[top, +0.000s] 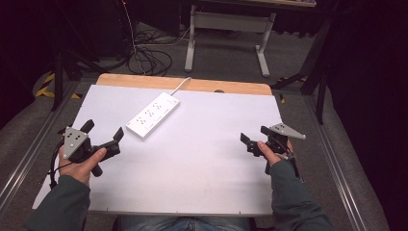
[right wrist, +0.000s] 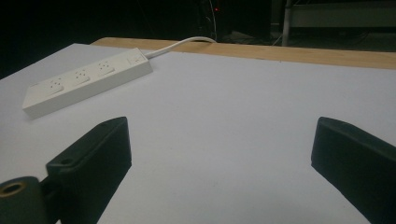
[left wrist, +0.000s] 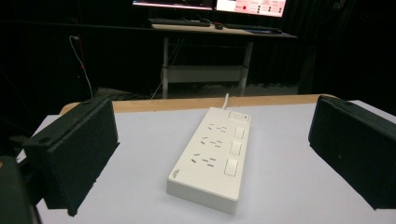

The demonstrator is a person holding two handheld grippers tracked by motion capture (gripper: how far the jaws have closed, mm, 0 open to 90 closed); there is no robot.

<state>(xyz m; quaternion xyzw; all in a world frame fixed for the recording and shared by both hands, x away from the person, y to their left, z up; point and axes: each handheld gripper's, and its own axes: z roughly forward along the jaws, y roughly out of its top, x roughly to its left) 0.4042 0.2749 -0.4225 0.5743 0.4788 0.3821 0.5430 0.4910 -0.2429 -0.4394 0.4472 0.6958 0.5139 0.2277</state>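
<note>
Both jaws wide apart, empty

Dim room, table lit from above (soft, slightly blurred pictures).

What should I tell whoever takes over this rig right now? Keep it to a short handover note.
Left gripper: jaws open, holding nothing, aimed at the power strip from its near end.
Right gripper: jaws open, holding nothing, out at the right side of the table.
The power strip lies flat at the far left of the white tabletop, its cord running off the far edge.
Done: nothing; the strip is untouched.
Left: probably approach and grasp the strip, likely with the left gripper, which is nearest.
</note>
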